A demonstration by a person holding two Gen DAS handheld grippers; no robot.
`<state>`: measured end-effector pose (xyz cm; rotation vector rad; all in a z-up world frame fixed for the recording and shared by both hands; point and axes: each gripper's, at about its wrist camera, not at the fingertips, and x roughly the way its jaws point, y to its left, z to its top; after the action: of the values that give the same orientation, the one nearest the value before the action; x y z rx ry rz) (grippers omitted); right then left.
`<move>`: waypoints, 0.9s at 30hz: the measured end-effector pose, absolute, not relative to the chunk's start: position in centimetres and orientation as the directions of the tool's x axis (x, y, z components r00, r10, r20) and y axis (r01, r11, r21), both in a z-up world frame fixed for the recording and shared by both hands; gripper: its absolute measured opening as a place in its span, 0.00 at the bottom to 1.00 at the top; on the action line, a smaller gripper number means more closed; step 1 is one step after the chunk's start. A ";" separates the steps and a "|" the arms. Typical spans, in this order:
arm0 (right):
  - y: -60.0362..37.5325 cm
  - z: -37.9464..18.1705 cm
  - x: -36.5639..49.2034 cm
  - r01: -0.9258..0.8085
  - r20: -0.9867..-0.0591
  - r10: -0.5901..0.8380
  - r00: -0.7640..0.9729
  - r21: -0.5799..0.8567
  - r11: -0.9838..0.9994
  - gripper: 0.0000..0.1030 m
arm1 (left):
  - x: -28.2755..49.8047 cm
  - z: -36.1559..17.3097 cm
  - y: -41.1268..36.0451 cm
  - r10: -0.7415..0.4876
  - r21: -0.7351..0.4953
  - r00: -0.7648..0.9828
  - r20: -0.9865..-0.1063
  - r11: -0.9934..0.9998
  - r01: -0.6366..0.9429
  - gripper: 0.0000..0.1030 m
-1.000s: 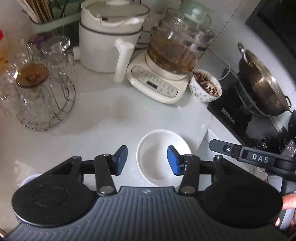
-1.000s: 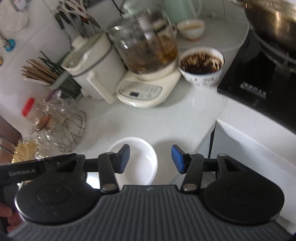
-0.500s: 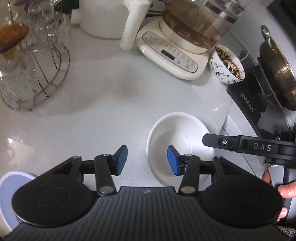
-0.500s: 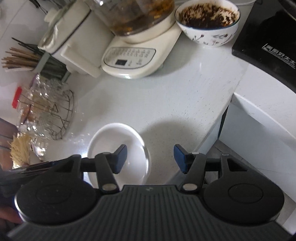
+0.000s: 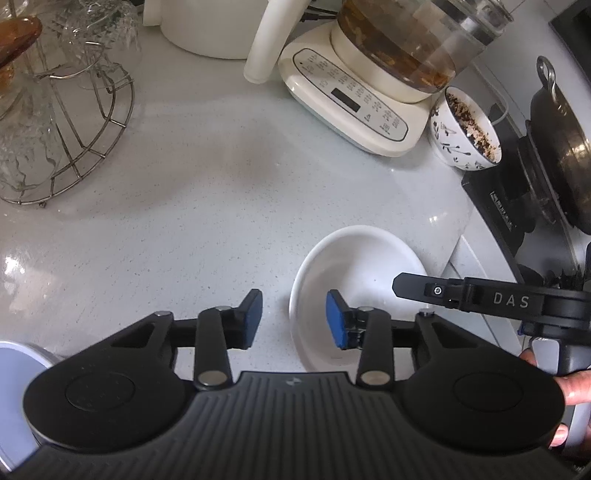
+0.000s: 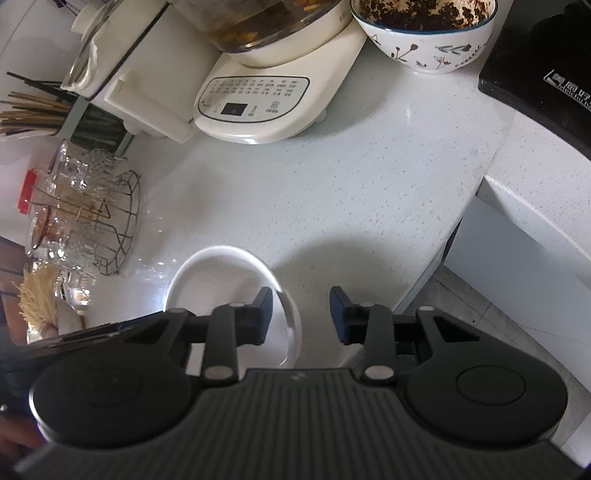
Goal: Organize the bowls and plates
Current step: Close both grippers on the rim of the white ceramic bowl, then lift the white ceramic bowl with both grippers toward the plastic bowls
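Observation:
A white shallow bowl [image 5: 354,273] sits on the pale countertop near its front edge; it also shows in the right wrist view [image 6: 221,280]. My left gripper [image 5: 293,319] is open and empty, straddling the bowl's left rim. My right gripper [image 6: 301,314] is open and empty, straddling the bowl's right rim. The right gripper's body [image 5: 491,299] shows at the right of the left wrist view. A patterned bowl [image 5: 465,133] holding dark scraps stands at the back right, also in the right wrist view [image 6: 424,33].
A cream kettle base with a glass pot [image 5: 354,92], a white cooker [image 6: 122,74] and a wire rack of glasses [image 5: 55,122] line the back. A black induction hob with a wok [image 5: 546,147] is at the right. The counter edge [image 6: 436,266] drops to the floor.
Both grippers have moved lower and closer to the white bowl, which now sits between them. Both stay open.

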<state>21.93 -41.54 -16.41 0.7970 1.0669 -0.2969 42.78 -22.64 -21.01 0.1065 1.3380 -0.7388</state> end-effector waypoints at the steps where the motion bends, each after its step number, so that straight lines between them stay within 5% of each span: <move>1: -41.6 -16.5 22.0 0.575 -0.866 0.155 0.476 0.440 0.690 0.34 | 42.8 -21.1 -22.7 -0.419 -0.332 0.042 -0.907 0.773 0.541 0.39; 12: -41.3 -16.5 22.2 0.564 -0.863 0.166 0.477 0.446 0.695 0.15 | 42.5 -21.4 -22.6 -0.430 -0.341 0.048 -0.902 0.775 0.533 0.11; 27: -41.0 -14.2 22.1 0.539 -0.828 0.168 0.535 0.487 0.687 0.11 | 42.5 -18.6 -21.1 -0.498 -0.394 0.088 -0.863 0.771 0.500 0.07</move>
<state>22.10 -41.05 -14.16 0.8129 1.0064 -0.2524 42.50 -21.09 -18.63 0.0022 1.2835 -0.7432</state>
